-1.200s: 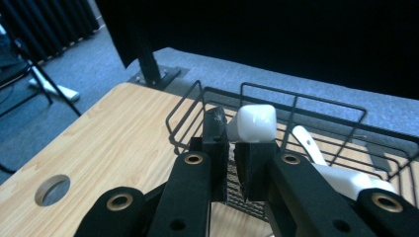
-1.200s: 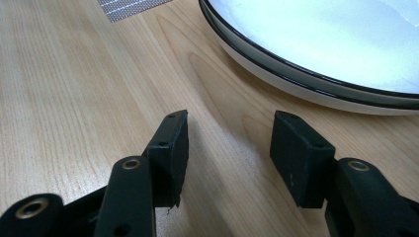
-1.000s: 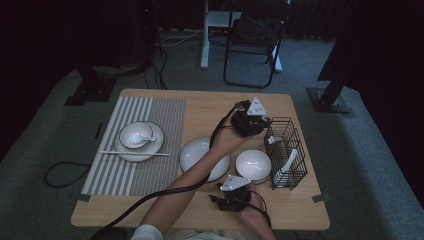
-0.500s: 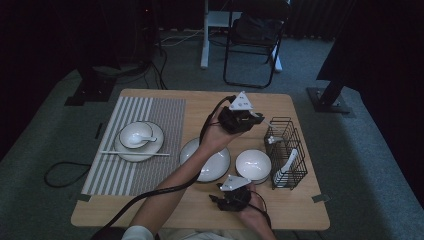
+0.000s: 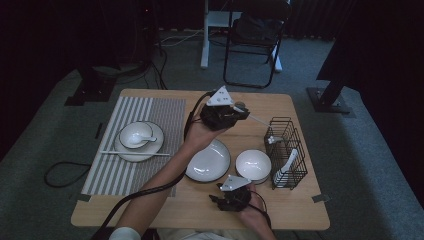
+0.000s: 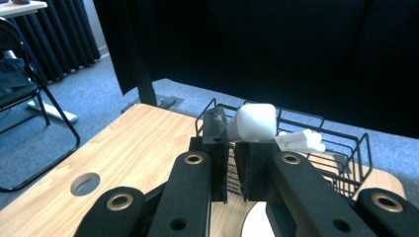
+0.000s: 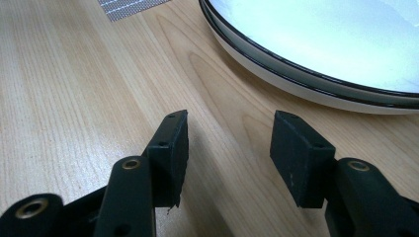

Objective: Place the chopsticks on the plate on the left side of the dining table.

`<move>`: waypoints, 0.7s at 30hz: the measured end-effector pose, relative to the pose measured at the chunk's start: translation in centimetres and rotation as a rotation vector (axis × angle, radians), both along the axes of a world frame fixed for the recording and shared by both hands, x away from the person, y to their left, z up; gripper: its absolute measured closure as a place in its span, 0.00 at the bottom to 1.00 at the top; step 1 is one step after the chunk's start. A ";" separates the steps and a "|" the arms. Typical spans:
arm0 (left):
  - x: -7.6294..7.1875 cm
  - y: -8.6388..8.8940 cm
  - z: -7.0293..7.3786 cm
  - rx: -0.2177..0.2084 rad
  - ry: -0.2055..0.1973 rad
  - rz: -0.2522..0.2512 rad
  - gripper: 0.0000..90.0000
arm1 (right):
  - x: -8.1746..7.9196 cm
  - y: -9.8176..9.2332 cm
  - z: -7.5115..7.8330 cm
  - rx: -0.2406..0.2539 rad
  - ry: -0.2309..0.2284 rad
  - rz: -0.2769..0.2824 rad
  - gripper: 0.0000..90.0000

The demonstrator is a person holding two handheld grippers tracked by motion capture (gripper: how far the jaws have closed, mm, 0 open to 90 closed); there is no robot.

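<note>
High view has the left gripper [image 5: 239, 111] lifted over the table's far edge [image 5: 150, 92], just beside the wire rack [image 5: 286, 152] at the right edge. Its jaws are clamped on a white ceramic spoon [image 5: 255, 118], handle sticking out toward the rack. Left gripper view confirms it: pads squeezed on the spoon [image 6: 254, 123], rack behind with more white spoons [image 6: 301, 140] inside. Right gripper [image 5: 231, 202] sits low by the near edge, jaws spread apart with nothing between them, right in front of the white plate [image 7: 316, 44].
</note>
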State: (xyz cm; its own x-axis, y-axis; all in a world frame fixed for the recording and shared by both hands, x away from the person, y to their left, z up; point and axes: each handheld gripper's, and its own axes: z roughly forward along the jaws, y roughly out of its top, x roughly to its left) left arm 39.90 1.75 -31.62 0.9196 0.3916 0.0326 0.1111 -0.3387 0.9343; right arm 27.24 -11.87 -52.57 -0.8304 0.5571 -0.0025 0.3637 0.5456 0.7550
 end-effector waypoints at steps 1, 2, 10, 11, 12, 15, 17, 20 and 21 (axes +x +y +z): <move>-0.1 0.4 0.1 -0.002 -0.001 0.002 0.94 | 0.0 0.0 0.0 0.001 0.001 0.000 0.54; -0.2 0.7 0.1 -0.004 -0.004 0.003 0.94 | 0.0 0.0 0.0 0.001 0.001 0.000 0.54; -0.9 3.5 0.8 -0.030 -0.011 -0.003 0.94 | 0.0 0.0 0.0 0.002 0.002 -0.001 0.54; -1.0 3.9 0.8 -0.027 -0.013 0.000 0.94 | 0.0 0.0 0.0 0.001 0.001 -0.001 0.54; -1.0 3.9 0.8 -0.027 -0.013 0.000 0.94 | 0.0 0.0 0.0 0.001 0.001 -0.001 0.54; -1.2 5.4 0.7 -0.025 -0.012 0.012 0.94 | 0.1 0.0 0.0 0.006 0.006 0.002 0.54; -1.3 6.1 0.6 -0.023 -0.013 0.024 0.94 | 0.1 0.0 0.0 0.006 0.006 0.002 0.54; -1.4 7.1 0.3 -0.013 -0.013 0.043 0.94 | 0.1 0.0 0.0 0.005 0.007 0.004 0.54; -1.4 7.4 0.2 -0.009 -0.012 0.047 0.94 | 0.1 0.0 0.0 0.005 0.006 0.004 0.54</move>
State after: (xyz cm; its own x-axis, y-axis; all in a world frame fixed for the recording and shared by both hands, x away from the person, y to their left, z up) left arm 38.47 9.16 -31.46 0.8998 0.4345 0.0396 0.1157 -0.3253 0.9385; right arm 27.37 -11.89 -52.56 -0.8327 0.5538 0.0055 0.3663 0.5432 0.7555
